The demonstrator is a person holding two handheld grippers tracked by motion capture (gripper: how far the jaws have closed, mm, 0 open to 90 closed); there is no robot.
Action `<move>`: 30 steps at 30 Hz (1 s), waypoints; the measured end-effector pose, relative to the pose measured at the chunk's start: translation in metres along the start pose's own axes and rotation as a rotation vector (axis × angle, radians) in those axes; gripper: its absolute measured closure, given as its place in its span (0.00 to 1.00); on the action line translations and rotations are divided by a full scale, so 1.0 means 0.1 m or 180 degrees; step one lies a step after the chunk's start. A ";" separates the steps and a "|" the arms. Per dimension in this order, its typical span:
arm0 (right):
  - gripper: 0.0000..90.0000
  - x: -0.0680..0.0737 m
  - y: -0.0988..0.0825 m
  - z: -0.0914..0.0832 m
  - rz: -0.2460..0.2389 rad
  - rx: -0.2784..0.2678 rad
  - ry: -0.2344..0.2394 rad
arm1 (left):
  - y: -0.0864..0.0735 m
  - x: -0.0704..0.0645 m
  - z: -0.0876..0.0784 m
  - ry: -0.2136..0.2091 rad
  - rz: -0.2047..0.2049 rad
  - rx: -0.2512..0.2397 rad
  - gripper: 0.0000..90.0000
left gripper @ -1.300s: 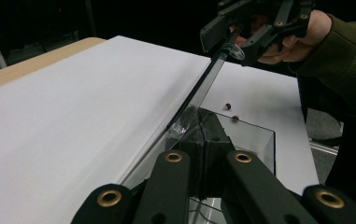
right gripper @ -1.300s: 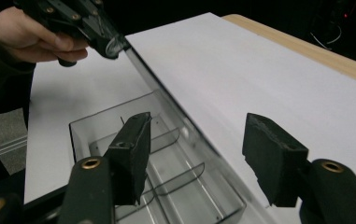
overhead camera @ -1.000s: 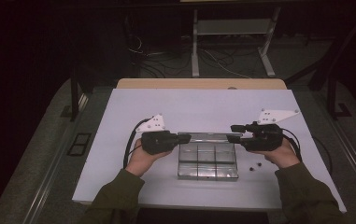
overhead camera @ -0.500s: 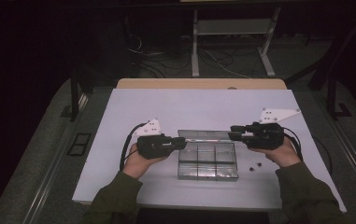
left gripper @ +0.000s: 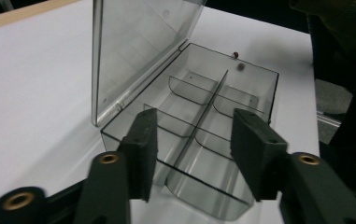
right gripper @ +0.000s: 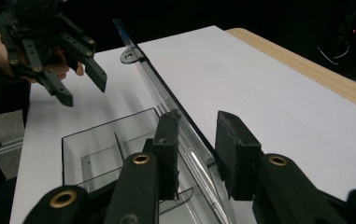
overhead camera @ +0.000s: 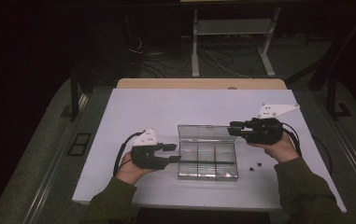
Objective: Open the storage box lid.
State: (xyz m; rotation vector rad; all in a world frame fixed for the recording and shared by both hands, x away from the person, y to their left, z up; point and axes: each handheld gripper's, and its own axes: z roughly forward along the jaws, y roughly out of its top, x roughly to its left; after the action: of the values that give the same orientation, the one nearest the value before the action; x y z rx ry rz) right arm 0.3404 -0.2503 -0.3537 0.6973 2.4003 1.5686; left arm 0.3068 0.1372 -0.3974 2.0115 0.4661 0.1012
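White worktop (overhead camera: 166, 107), wood far edge, dark room. One clear plastic six-compartment box (overhead camera: 207, 158) mid-worktop, lid up. Two small dark beads (overhead camera: 255, 166) right. Left claw (overhead camera: 174, 153) just opened, empty; right claw (overhead camera: 232, 129) closing around lid edge.

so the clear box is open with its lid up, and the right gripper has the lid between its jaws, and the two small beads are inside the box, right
Not quite: the beads lie on the table, just outside the box, on its right in the high view. The rest holds: the lid stands up, and the right gripper view shows it between the jaws of the right gripper.
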 end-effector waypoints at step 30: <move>0.77 -0.37 0.13 0.19 0.0110 0.0001 -0.0164 | -0.46 0.05 -0.20 0.0478 -0.0230 0.0096 0.00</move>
State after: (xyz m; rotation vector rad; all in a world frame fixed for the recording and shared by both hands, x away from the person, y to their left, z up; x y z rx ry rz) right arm 0.3838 -0.2478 -0.3534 0.7739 2.3640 1.5438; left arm 0.2937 0.1739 -0.4285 2.0225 0.6385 0.2026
